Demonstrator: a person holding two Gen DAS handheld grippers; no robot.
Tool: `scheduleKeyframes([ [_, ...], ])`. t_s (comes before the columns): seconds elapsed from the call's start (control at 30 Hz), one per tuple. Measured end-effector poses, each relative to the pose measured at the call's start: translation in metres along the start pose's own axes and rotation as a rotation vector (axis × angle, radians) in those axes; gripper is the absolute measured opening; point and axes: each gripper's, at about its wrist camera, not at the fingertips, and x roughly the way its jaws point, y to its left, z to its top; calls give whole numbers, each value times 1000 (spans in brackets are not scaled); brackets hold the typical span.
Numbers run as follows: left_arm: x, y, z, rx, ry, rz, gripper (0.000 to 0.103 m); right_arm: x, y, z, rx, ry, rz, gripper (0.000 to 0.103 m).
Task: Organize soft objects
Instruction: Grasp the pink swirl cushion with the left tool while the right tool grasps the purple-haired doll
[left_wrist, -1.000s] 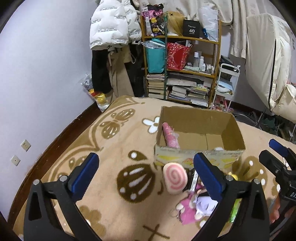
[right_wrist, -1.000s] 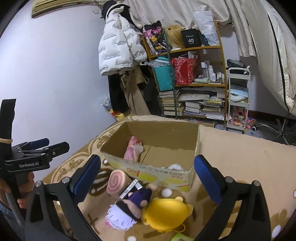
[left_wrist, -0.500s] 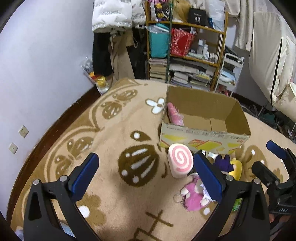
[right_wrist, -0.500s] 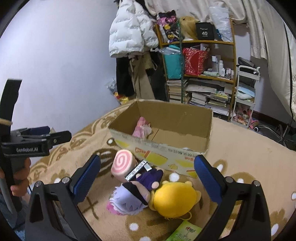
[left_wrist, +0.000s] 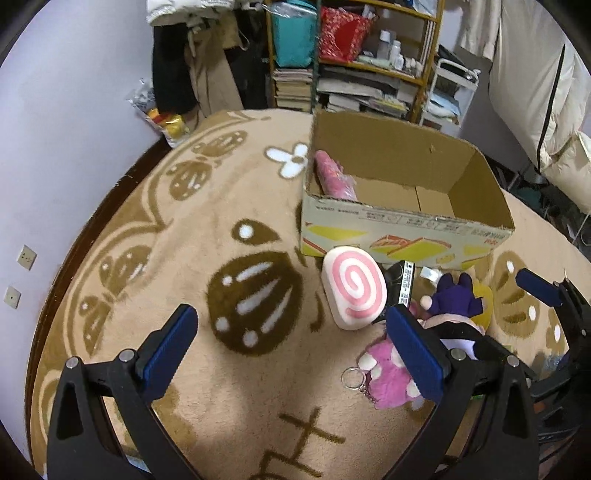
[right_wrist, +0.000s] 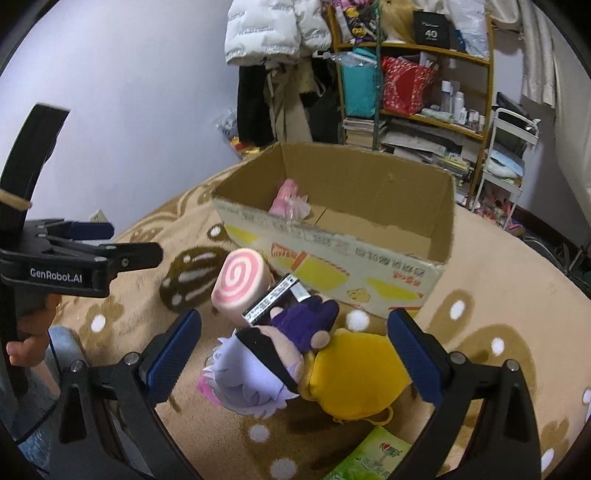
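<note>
Wall: plain lilac, far L; two sockets (left_wrist: 26, 256) low on it.
Rug (left_wrist: 207, 236): beige w/ brown ladybug + white flower motifs, carries everything below.
L tool (left_wrist: 291, 343): blue pads wide apart, nothing btwn them; hovers over rug, aimed at brown oval motif. Also seen in R wrist view at far L (right_wrist: 133, 254), held by a hand (right_wrist: 31, 334), side-on there, gap not readable.
Swirl cushion (left_wrist: 354, 291): pink/white roll plush, on rug just in front of box's L front corner; R pad of L tool near its lower R edge, not touching as far as seen.
Cardboard box (left_wrist: 406, 229): open top, yellow print on front wall, sits on rug mid-frame. Inside, L end: pink plush (left_wrist: 334, 177) leaning on L wall. Rest of box floor bare cardboard.
Black boxed item (right_wrist: 275, 301): w/ white label, wedged btwn swirl cushion and doll.
Doll plush (right_wrist: 266, 365): lilac hair, black blindfold, purple body; lies on rug in front of box, touching yellow plush.
Pink plush w/ keyring (left_wrist: 388, 373): partly under doll, beside L tool's R pad.
Yellow plush (right_wrist: 354, 373): round, R of doll, touching it.
R tool (right_wrist: 291, 354): pads spread apart, empty; doll + yellow plush lie btwn/below them, no contact visible.
Green packet (right_wrist: 373, 458): on rug, bottom edge, part cut off.
Background: shelf unit (right_wrist: 417, 92) w/ books, bags, bottles; white puffer jacket (right_wrist: 273, 29) hanging L of it; white trolley (right_wrist: 509, 162) far R.
</note>
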Motion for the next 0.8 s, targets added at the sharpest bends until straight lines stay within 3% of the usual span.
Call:
scheduleKeyframes([
  [0.1,11,-2,3,15,26,-14,101,11,1,-1,-20,24,-10,102],
  [0.2,26,-3,9,13,67,-47,101,22,-1,0,-13,55,6,93],
  [0.53,72,-16,20,29,165,-102,101,55,-7,1,1,115,30,92],
  [0.67,83,-22,20,47,188,-129,101,66,-11,2,26,137,50,87],
  [0.73,87,-26,19,57,186,-119,101,70,-13,2,45,146,75,77],
  [0.8,92,-27,16,52,189,-114,101,73,-15,2,62,159,105,74],
])
